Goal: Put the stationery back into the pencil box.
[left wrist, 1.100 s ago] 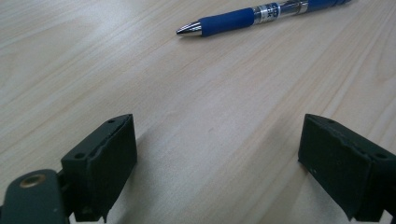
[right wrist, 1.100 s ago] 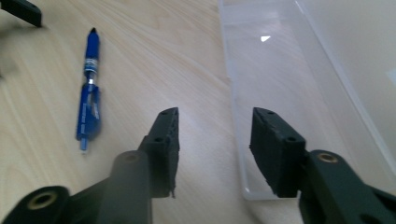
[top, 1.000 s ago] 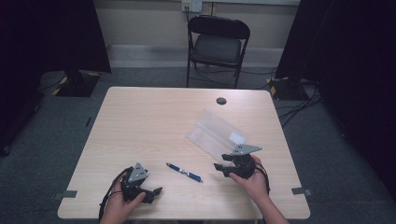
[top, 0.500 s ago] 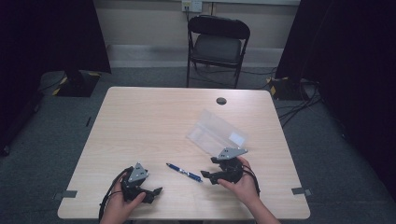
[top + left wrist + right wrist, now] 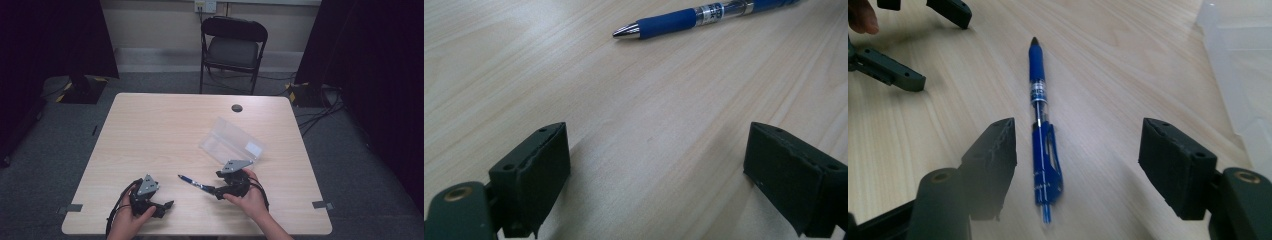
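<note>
From above, a blue pen lies on the wooden surface between the left gripper and right gripper, a clear plastic case behind. The left gripper view shows wide, empty jaws, the pen ahead. The right gripper view shows spread jaws flanking the pen's clip end, not gripping.

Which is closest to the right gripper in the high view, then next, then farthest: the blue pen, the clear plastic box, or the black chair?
From the right gripper:
1. Blue pen, lying at its jaws, to the left.
2. Clear plastic box, just beyond on the table.
3. Black chair, past the table's far edge.
</note>
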The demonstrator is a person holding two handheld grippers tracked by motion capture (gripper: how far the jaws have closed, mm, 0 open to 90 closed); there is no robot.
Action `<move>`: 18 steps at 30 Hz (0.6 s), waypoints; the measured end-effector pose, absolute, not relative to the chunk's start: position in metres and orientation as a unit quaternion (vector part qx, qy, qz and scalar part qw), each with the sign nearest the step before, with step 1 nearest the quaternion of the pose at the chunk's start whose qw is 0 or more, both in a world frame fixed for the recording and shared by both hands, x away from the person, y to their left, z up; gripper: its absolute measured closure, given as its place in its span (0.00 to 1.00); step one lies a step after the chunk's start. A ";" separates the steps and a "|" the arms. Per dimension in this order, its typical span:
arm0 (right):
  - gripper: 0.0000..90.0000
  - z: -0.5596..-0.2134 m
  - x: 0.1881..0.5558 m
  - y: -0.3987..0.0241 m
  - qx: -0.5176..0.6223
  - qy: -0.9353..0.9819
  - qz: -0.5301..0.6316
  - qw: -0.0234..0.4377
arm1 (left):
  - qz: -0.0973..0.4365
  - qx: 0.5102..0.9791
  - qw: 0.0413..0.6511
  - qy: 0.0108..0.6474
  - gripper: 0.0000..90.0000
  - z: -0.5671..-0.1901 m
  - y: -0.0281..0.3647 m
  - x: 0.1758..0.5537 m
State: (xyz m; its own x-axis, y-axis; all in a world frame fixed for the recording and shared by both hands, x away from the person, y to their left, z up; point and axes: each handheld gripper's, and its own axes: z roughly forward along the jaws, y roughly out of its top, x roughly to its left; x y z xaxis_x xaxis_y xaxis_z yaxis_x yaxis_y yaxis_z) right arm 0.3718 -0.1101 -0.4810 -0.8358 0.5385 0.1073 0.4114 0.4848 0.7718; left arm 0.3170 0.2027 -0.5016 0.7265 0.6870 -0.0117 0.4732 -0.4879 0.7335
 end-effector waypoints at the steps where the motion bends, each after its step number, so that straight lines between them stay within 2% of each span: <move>1: 0.34 -0.481 0.372 -0.110 0.277 0.858 0.426 0.075 | 0.143 0.851 0.374 0.341 0.12 -0.502 0.203 0.317; 6: 0.37 -0.485 0.375 -0.096 0.274 0.861 0.425 0.063 | 0.143 0.851 0.373 0.341 0.12 -0.502 0.203 0.317; 12: 0.48 -0.494 0.381 -0.075 0.277 0.858 0.430 0.050 | 0.143 0.851 0.373 0.341 0.12 -0.502 0.203 0.317; 18: 0.54 -0.499 0.380 -0.065 0.275 0.861 0.424 0.062 | 0.143 0.851 0.373 0.341 0.12 -0.502 0.203 0.317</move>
